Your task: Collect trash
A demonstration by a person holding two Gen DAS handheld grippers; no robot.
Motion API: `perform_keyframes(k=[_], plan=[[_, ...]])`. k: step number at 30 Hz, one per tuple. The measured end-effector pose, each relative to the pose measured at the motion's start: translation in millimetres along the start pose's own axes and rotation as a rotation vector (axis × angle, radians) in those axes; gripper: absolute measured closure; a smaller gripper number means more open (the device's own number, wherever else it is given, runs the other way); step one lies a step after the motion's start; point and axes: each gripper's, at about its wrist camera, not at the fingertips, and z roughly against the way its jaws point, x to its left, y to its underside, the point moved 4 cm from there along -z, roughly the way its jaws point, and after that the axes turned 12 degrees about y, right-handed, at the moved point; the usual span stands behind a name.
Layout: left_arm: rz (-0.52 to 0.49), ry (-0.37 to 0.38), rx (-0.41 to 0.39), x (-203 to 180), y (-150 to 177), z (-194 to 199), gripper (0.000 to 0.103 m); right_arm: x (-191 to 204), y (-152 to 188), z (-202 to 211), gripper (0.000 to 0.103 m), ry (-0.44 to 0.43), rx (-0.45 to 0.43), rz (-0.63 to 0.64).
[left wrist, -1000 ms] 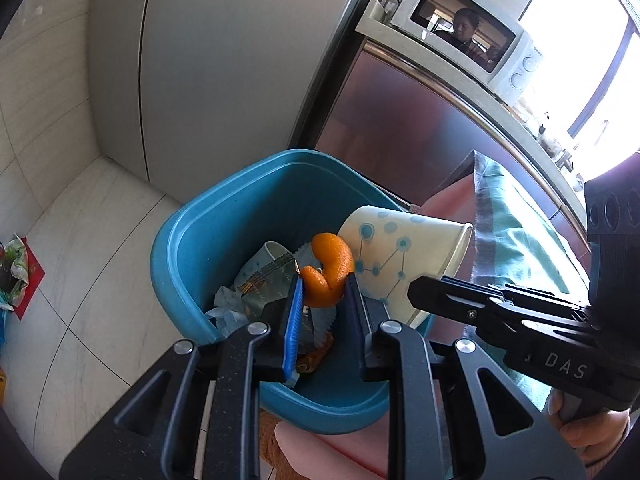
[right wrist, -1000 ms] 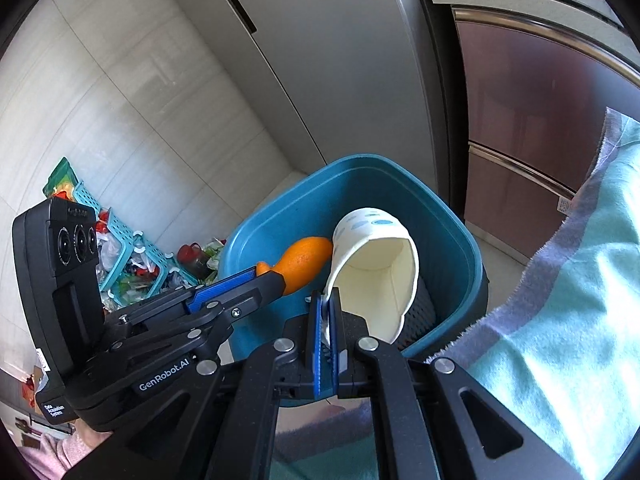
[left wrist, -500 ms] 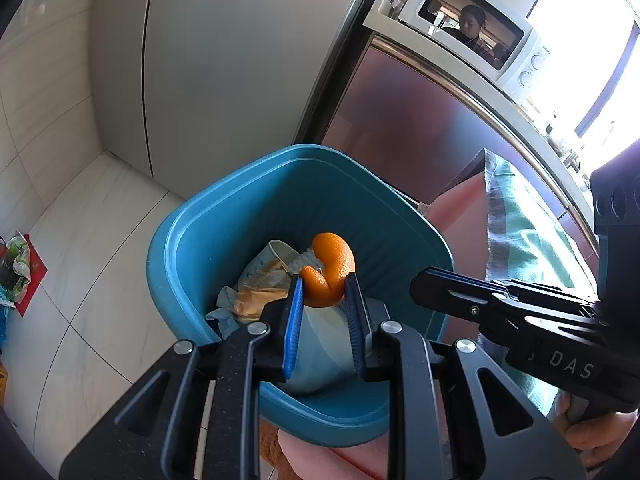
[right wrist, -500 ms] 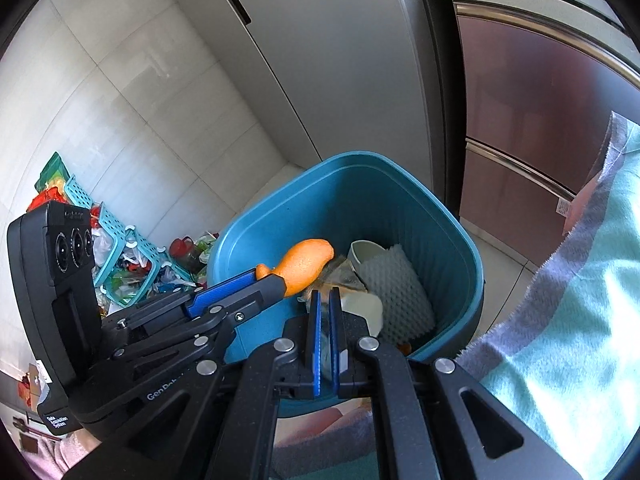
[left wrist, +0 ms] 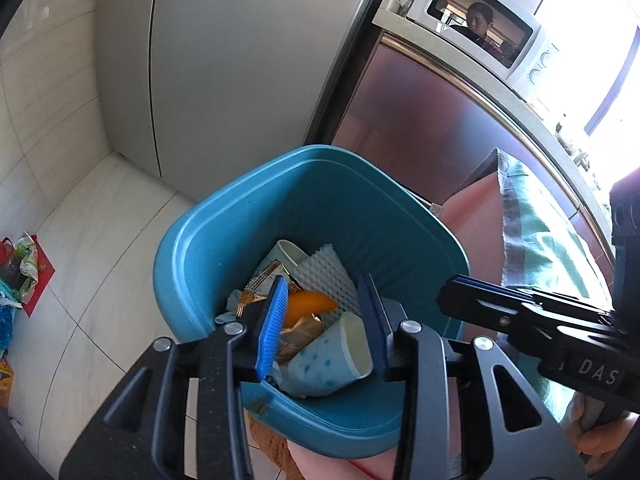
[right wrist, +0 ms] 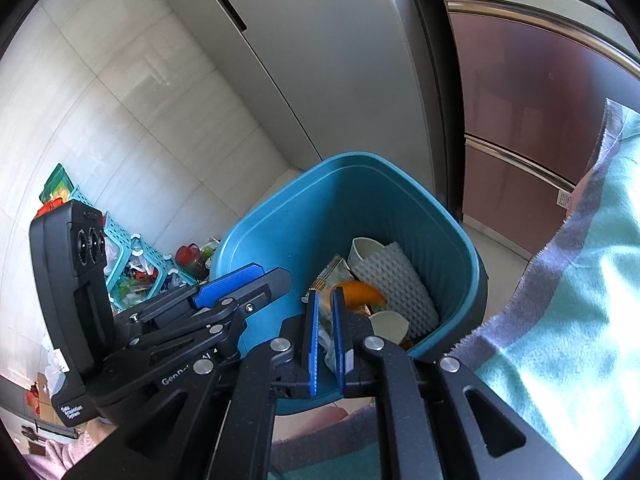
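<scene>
A blue bin (left wrist: 192, 240) stands right under both grippers. My left gripper (left wrist: 324, 280) hangs over its near rim; its jaws are opening and nothing is between them. An orange peel (left wrist: 308, 306) lies loose in the bin just below, on a gold wrapper (left wrist: 260, 284). Beside it lie a dotted paper cup (left wrist: 332, 354), white foam netting (left wrist: 324, 272) and another cup (left wrist: 290, 250). My right gripper (right wrist: 325, 294) is above the same bin (right wrist: 400, 168). Its jaws are opening by a narrow gap and hold nothing. The peel (right wrist: 362, 294) shows past them.
A grey fridge (left wrist: 220, 60) and a cabinet with a microwave (left wrist: 480, 28) stand behind the bin. A teal towel (right wrist: 580, 280) lies on the right. Teal baskets of litter (right wrist: 128, 248) and a red bag (left wrist: 24, 264) sit on the tiled floor at the left.
The paper cup left my right gripper and fell into the bin. The left jaws then spread and the orange peel dropped in. The right jaws have parted slightly.
</scene>
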Motion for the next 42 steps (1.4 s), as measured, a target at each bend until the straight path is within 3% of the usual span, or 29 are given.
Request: perform_keyframes(k=[5, 8, 10, 11, 16, 20, 26, 35, 42], plan=[[-0.015, -0.004, -0.007, 0, 1, 6, 0.051, -6, 2, 5, 0.086, -0.011, -0.023, -0.017], [-0.030, -0.021, -0.022, -1, 2, 13, 0.036, -11, 5, 14, 0.075, -0.018, -0.060, -0.028], [-0.044, -0.033, -0.036, -3, 3, 20, 0.034, -15, 7, 21, 0.063, -0.012, -0.088, -0.040], [-0.048, -0.039, -0.043, -3, 2, 24, 0.026, -18, 8, 25, 0.054, -0.011, -0.101, -0.048], [-0.080, -0.057, -0.107, -8, 5, 51, 0.006, -36, 20, 50, 0.047, -0.008, -0.162, -0.084], [-0.150, -0.050, -0.161, -25, 12, 73, 0.006, -45, 36, 77, 0.022, 0.014, -0.243, -0.073], [-0.241, -0.044, -0.266, -63, 26, 104, 0.006, -59, 71, 120, 0.008, 0.101, -0.367, -0.087], [-0.306, -0.010, -0.324, -116, 53, 117, 0.006, -80, 135, 178, 0.007, 0.316, -0.549, -0.136], [-0.370, 0.031, -0.338, -158, 73, 120, 0.006, -96, 172, 210, 0.007, 0.421, -0.654, -0.190]])
